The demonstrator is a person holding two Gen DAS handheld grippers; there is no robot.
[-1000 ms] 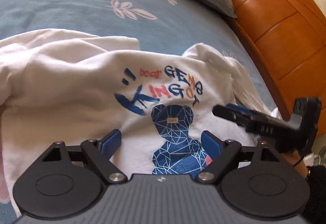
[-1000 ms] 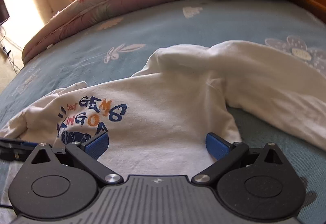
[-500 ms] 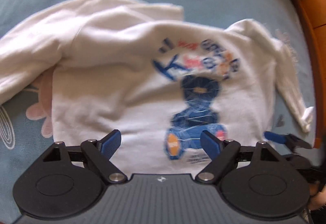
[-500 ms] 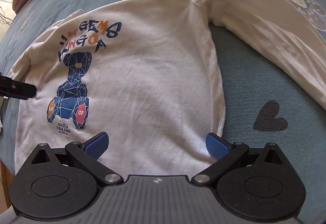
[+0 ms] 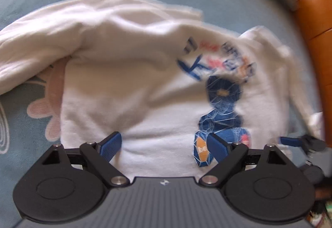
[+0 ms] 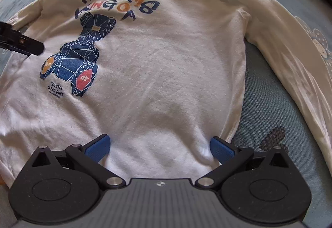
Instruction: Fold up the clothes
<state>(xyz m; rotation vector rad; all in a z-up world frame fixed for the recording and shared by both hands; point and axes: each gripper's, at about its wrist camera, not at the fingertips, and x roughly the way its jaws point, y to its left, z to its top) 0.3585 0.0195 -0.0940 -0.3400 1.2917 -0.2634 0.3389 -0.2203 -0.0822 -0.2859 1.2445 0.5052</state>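
Since the earlier frames both claws have swung from a low look along the bed [image 6: 269, 93] to a steep look down on the shirt [image 6: 166, 62], which lies flat, print up. The left claw [image 5: 164, 143] and right claw [image 6: 159, 146] hang wide open over its near hem, holding nothing. The left view is blurred; the right sleeve [image 6: 290, 57] runs out of frame.
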